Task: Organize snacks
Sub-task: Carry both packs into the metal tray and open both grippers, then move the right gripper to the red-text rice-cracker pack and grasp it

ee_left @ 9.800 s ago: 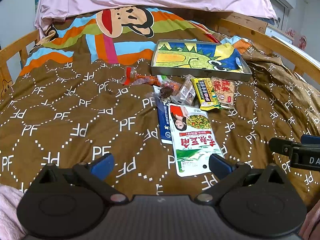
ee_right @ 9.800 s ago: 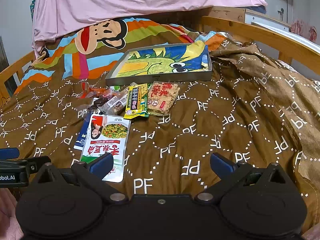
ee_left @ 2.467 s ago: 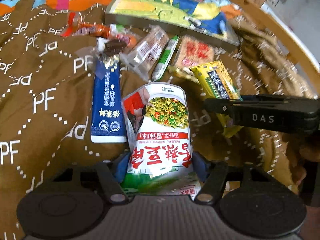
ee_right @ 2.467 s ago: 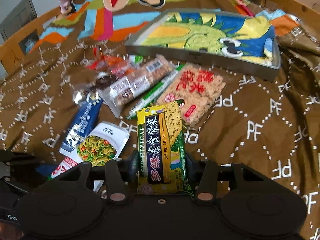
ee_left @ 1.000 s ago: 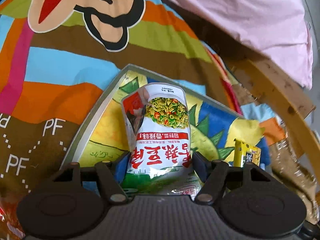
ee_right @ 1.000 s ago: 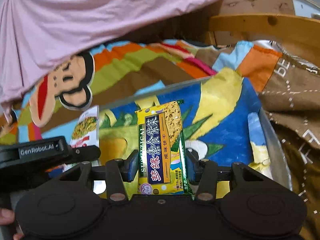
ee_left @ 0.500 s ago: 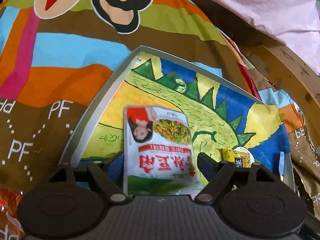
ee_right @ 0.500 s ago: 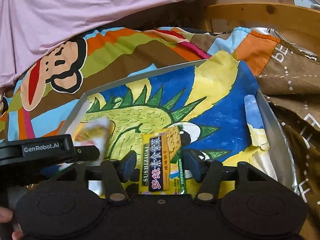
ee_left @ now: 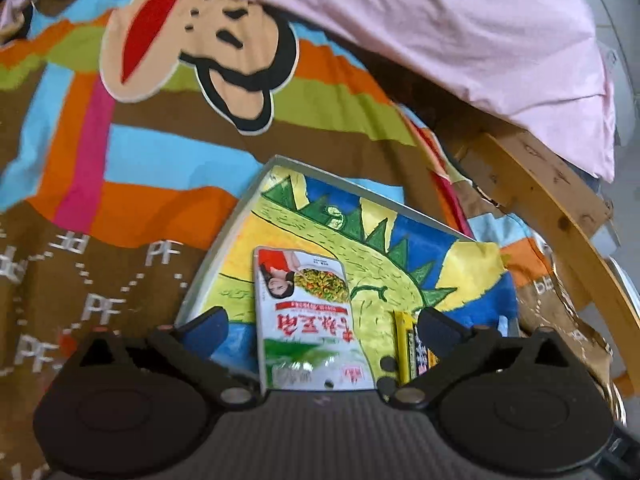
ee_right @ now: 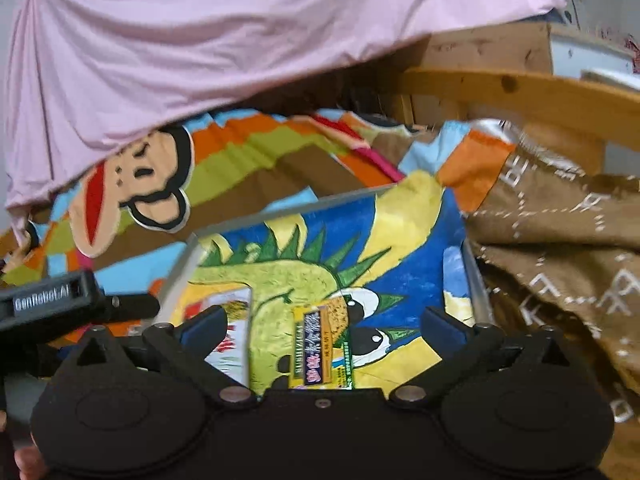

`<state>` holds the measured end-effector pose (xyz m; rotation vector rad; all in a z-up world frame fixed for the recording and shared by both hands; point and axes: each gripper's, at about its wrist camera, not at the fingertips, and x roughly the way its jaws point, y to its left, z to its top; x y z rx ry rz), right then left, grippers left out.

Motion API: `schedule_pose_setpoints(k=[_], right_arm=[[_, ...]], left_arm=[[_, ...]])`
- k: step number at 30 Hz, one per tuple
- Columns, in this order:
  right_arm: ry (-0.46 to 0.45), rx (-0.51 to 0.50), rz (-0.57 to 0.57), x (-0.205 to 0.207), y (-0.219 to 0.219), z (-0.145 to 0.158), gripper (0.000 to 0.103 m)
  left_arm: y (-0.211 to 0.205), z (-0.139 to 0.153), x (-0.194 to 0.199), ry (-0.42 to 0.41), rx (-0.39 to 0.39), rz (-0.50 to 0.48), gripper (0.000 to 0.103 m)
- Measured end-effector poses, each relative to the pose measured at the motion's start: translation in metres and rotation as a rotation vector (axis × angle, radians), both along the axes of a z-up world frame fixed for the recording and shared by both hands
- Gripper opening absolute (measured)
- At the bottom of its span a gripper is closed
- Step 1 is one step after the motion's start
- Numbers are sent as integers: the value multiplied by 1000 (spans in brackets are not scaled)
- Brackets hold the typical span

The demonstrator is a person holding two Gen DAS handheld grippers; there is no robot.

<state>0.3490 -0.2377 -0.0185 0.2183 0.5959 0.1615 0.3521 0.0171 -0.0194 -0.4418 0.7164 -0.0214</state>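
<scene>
A grey tray lined with a dinosaur picture lies on the bed. The white and green snack pouch lies flat in its left part. The yellow seaweed cracker pack lies beside it to the right, and its edge shows in the left wrist view. My left gripper is open above the pouch, jaws wide and empty. My right gripper is open above the yellow pack, touching nothing. The pouch's corner shows in the right wrist view. The left gripper's body shows at the left of the right wrist view.
The bed has a brown PF-print blanket bunched at the tray's right and a striped monkey-print cover behind. A pink sheet hangs at the back. A wooden bed rail runs along the right.
Both grippers have let go of their packs, which now lie in the tray. Both jaws have opened wider and both grippers have drawn back a little.
</scene>
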Motion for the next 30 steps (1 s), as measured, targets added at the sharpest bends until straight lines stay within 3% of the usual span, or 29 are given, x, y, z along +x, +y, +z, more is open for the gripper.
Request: schedule_pose_setpoints(k=[13, 21, 30], right_arm=[[-159, -110, 62, -135, -7, 56, 102], [-186, -140, 82, -221, -9, 47, 102], [-246, -219, 85, -283, 5, 42, 102]], left_arm=[[14, 50, -151, -131, 97, 25, 103], [15, 47, -224, -142, 146, 48, 103], [6, 34, -291, -149, 224, -17, 103]])
